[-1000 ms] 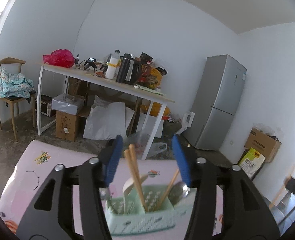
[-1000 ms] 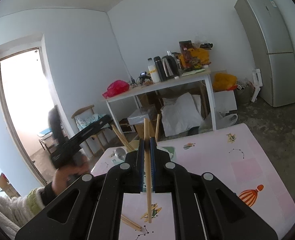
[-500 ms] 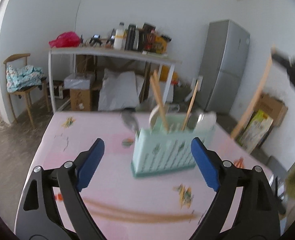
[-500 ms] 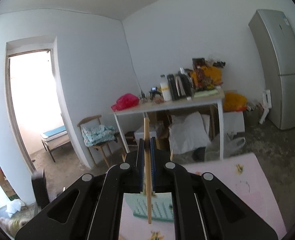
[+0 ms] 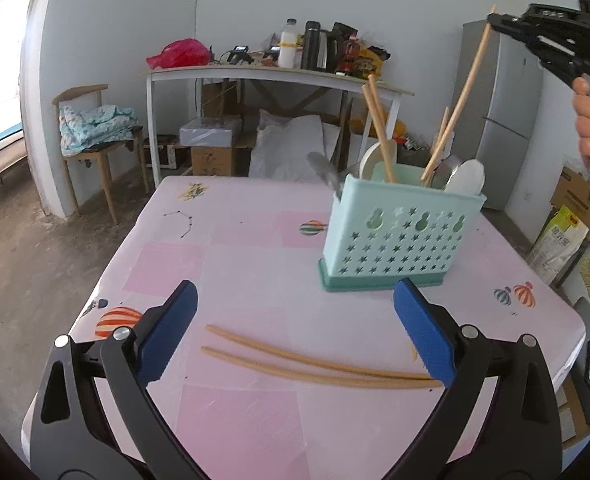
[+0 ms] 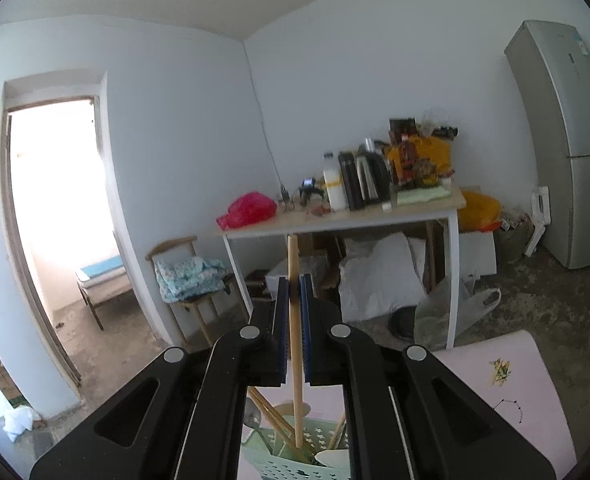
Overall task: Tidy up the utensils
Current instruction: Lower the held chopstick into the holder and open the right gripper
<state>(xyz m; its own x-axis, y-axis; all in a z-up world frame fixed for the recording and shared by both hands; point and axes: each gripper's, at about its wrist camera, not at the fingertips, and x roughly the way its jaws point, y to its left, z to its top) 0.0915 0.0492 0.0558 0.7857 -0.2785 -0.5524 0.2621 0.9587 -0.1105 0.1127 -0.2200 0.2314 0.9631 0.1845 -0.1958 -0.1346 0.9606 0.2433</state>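
A mint green utensil holder (image 5: 399,236) with star holes stands on the pink table (image 5: 255,264). It holds several chopsticks and spoons. My right gripper (image 6: 294,288) is shut on a wooden chopstick (image 6: 295,344) and holds it upright, its lower end inside the holder (image 6: 291,460). In the left wrist view that chopstick (image 5: 461,100) slants down into the holder from the right gripper (image 5: 551,44) at the top right. My left gripper (image 5: 295,320) is open and empty above two chopsticks (image 5: 315,368) that lie on the table in front of the holder.
A white side table (image 5: 271,76) with bottles, a kettle and a red bag stands behind. A wooden chair (image 5: 95,132) with folded cloth is on the left, a grey fridge (image 5: 503,120) on the right. Boxes and bags lie on the floor.
My left gripper pulled back from the holder, opened wide and now hangs over the two lying chopsticks. My right gripper carried its chopstick over the holder and lowered its tip inside.
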